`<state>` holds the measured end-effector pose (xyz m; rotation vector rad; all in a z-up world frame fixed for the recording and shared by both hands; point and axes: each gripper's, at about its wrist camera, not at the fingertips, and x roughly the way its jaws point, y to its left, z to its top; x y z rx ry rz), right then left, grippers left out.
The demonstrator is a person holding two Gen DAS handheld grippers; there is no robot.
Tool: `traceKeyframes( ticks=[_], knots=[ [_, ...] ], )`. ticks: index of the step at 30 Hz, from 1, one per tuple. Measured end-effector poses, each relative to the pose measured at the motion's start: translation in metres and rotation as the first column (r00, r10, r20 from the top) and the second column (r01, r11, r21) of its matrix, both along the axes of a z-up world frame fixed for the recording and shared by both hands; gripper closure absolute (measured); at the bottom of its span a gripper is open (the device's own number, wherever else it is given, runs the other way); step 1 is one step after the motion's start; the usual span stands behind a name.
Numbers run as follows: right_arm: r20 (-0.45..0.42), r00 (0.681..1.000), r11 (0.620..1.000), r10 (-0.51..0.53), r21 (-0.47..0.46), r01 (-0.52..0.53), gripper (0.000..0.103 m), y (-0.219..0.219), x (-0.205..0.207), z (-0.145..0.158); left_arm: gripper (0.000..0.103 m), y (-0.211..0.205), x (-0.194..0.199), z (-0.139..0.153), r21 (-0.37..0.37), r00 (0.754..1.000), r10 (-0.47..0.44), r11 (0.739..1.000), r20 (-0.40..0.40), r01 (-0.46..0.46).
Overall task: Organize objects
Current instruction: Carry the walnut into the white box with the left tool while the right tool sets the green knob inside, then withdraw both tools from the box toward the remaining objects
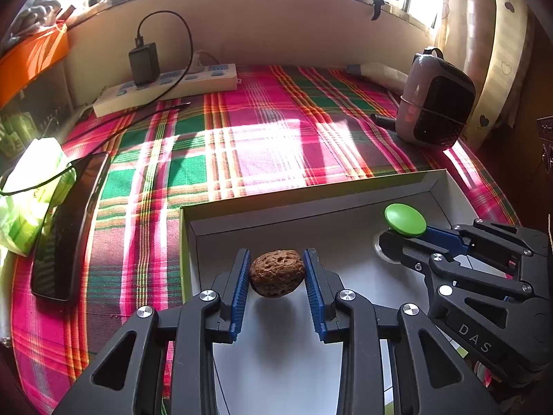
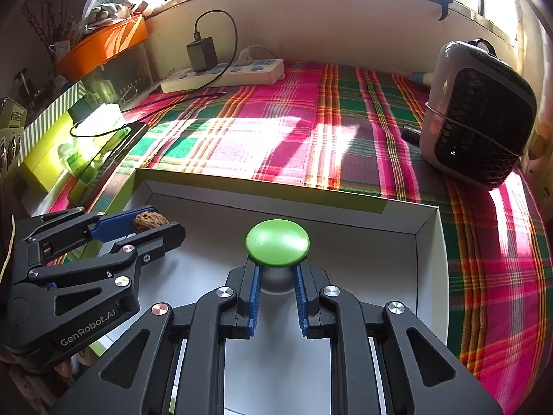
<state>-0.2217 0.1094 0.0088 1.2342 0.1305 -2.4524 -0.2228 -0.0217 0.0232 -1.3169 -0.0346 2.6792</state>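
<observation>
The green cap (image 2: 277, 246) covers most of its pale base, lower centre of the right view. In the left view the phone (image 1: 65, 228) hides part of the tissue pack (image 1: 26, 190), and the right edge cuts off a dark box (image 1: 546, 128).

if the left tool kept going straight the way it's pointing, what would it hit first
Probably the white floor of the box, just short of its far wall. The left tool points down into the box, holding the walnut above the floor, so the walnut would likely touch first. Depth is uncertain.
</observation>
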Motion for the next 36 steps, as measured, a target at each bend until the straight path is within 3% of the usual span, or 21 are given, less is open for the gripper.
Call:
traceKeyframes(
  ticks=[4, 9, 36],
  knots=[
    [0.009, 1.000, 1.000, -0.002, -0.002, 0.002, 0.080, 0.001, 0.001, -0.001, 0.073, 0.000, 0.000, 0.000, -0.004, 1.000, -0.002, 1.000, 0.000, 0.002],
    [0.016, 1.000, 1.000, -0.004, -0.010, 0.004, 0.063, 0.004, 0.003, -0.003, 0.073, -0.001, 0.001, 0.000, -0.001, 1.000, 0.002, 1.000, 0.004, -0.002],
    [-0.056, 0.997, 0.998, -0.044, -0.036, 0.042, 0.057, 0.016, 0.052, 0.016, 0.068, -0.023, 0.051, 0.025, 0.038, 0.997, 0.043, 0.998, -0.065, -0.041]
  ],
)
